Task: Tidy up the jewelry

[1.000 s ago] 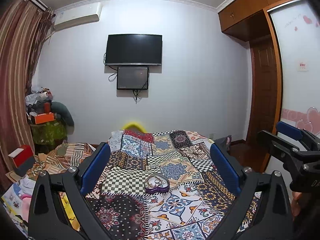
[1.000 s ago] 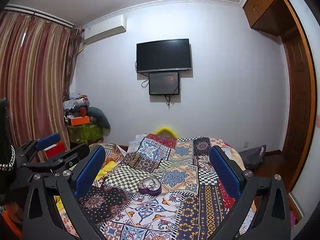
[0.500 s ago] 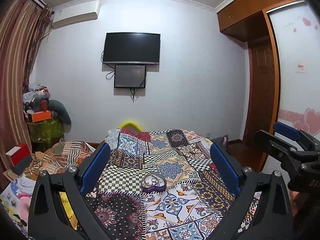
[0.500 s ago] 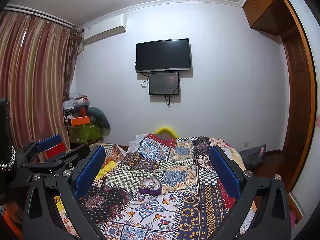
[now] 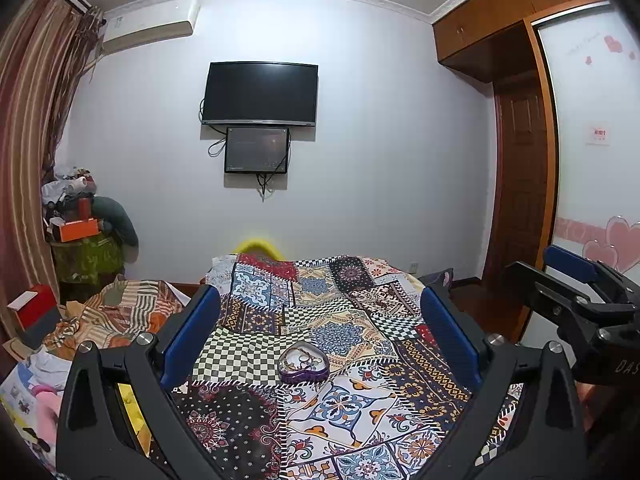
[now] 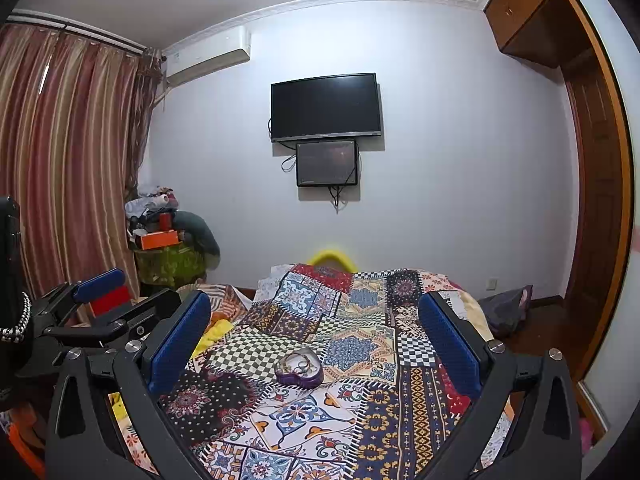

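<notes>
In the left wrist view, the left gripper (image 5: pixel 318 328) is spread wide with nothing between its blue-padded fingers (image 5: pixel 188 330). A small purple heart-shaped dish (image 5: pixel 304 365) holding tangled jewelry lies on the patchwork-patterned bedspread (image 5: pixel 348 404), ahead of the gripper and roughly midway between its fingers, clear of both. The right gripper (image 5: pixel 576 280) shows at the right edge, well apart from the dish.

In the right wrist view, the right gripper (image 6: pixel 314 334) is likewise wide open and empty. The purple dish (image 6: pixel 299 369) sits ahead, slightly left of centre between the fingers, touching neither. The left gripper (image 6: pixel 108 300) appears at the near left, beside the bed's edge, its fingers parted and empty.
</notes>
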`<state>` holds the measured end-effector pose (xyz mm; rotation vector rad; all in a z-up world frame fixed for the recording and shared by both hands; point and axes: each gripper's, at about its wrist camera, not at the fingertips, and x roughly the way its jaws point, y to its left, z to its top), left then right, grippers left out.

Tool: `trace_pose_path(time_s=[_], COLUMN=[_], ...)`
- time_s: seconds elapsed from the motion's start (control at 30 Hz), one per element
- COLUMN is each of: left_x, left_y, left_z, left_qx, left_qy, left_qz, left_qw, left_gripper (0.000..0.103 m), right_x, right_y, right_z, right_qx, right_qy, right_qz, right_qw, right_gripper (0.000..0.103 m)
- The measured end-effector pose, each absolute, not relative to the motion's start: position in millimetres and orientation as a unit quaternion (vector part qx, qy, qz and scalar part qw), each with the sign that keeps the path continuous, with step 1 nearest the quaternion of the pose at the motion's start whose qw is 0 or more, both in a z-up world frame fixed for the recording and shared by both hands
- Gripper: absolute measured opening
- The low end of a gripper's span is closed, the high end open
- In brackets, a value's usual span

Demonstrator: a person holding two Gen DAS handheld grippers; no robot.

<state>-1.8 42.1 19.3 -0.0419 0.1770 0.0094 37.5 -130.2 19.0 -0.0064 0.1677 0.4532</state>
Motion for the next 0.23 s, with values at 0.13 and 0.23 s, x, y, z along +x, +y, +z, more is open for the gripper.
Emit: trace_pose_path(time_s=[0.13,0.23], left_x=[1.1,3.7], left_y=[42.1,43.6], left_z=[17.4,16.0], left_qx=[-0.02,-0.022], left_qy=[0.091,0.094], left_qz=[0.007,0.008], left_qw=[0.996,0.995], left_gripper=[0.101,0.101], right_x=[40.4,42.6], right_y=[-129.1,-128.8], right_z=[15.4,13.4], right_qx=[-0.006,-0.007], right_qy=[0.089,0.094], right_qz=[0.222,0.221], right_qw=[0.971,0.971], right_gripper=[0.103,0.103])
